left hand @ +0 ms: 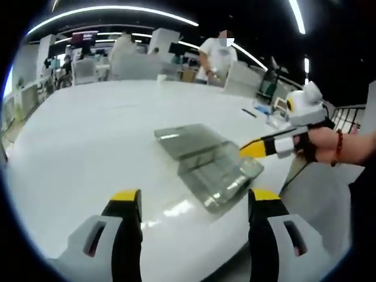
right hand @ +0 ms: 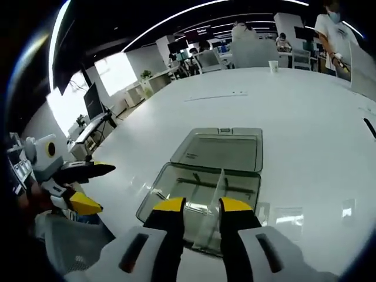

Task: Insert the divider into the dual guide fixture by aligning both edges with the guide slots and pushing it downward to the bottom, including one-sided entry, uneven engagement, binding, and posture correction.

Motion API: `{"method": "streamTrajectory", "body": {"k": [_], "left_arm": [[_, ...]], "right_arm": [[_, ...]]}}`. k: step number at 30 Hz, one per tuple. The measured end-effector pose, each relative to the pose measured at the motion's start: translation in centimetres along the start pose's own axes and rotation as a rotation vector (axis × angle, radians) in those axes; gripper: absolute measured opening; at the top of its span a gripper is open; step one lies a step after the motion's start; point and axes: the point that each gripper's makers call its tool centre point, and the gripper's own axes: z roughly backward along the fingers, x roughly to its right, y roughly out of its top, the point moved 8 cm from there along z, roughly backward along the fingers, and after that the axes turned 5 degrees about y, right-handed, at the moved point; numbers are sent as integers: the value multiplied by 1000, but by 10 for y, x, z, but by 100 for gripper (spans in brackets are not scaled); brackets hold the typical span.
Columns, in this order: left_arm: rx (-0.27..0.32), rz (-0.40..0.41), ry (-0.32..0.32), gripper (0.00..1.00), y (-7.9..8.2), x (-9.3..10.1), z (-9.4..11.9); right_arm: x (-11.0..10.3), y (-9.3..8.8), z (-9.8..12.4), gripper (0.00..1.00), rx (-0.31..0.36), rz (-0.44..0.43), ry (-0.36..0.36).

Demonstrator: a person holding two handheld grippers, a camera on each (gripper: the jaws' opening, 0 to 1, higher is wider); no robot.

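Divider handling comes first: the thin clear plastic divider panel (right hand: 216, 202) stands on edge inside the smoky transparent plastic box with its hinged lid laid open flat (right hand: 202, 176), which appears to serve as the dual guide fixture, resting on the broad white table (right hand: 294, 111). Such a sheet is likely light, fairly stiff across its face but apt to flex or rack if pushed at one corner, and its glossy surface will probably be slippery between hard pads. A hold on the upper edge near the middle seems best, so that both side edges travel down evenly; a grip toward one end would invite tilting and binding.

In the right gripper view, the right gripper (right hand: 200, 205) has its yellow-tipped black jaws close on either side of the panel's near upper edge. Whether the pads actually pinch the panel cannot be told. In the left gripper view, the left gripper (left hand: 194, 197) hangs above the table short of the box (left hand: 205, 167), jaws wide apart and holding nothing.

Hard to make out: the guide slots themselves, lost in the clear walls and reflections, and how deep the panel sits. The box's near wall is cut off behind the right gripper's jaws. People and desks in the background are blurred.
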Motion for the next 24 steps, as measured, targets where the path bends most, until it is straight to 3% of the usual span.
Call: {"method": "streamTrajectory", "body": {"k": [5, 12, 24], "left_arm": [[-23, -26, 22, 70, -1, 2, 1], [-68, -61, 104, 68, -6, 0, -1], [-115, -50, 222, 67, -10, -3, -9]], "right_arm": [[-4, 1, 10, 23, 23, 22, 23], [-7, 2, 23, 31, 53, 60, 59], [-3, 0, 41, 55, 93, 192, 96]]}}
